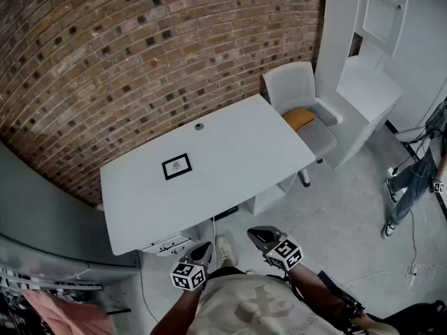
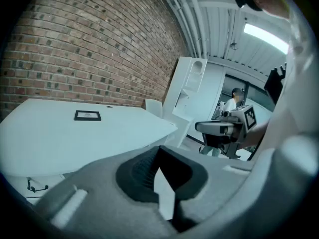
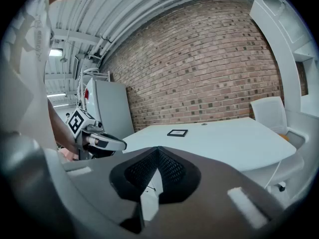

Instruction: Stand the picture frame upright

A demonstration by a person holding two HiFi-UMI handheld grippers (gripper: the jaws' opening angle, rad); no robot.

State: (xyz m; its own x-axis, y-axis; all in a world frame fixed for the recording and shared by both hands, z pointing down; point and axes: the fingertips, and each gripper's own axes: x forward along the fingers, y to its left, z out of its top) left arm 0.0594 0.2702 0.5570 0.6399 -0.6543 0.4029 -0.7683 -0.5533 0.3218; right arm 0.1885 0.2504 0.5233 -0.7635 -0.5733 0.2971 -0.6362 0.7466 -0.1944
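Frame flat on worktop, grippers empty.
Picture frame [image 1: 177, 166] lies flat on the white worktop [image 1: 241, 142]. The left gripper [image 1: 203, 250] and right gripper [image 1: 258, 235] are both fully closed, holding nothing, well apart from the frame.

Head view: high up, facing steeply down on the white desk [image 1: 230, 187] from well back, with left claw [image 1: 202, 248] and right claw [image 1: 257, 234] at the bottom edge.
Left gripper view: low, about desk-top height, off the desk's edge, looking along its own claw toward the brick wall [image 2: 89, 49].
Right gripper view: similar height, beside it, facing the same wall.
Shared by all three: desk, picture frame [image 1: 177, 166], brick wall. Each gripper view catches the other claw.
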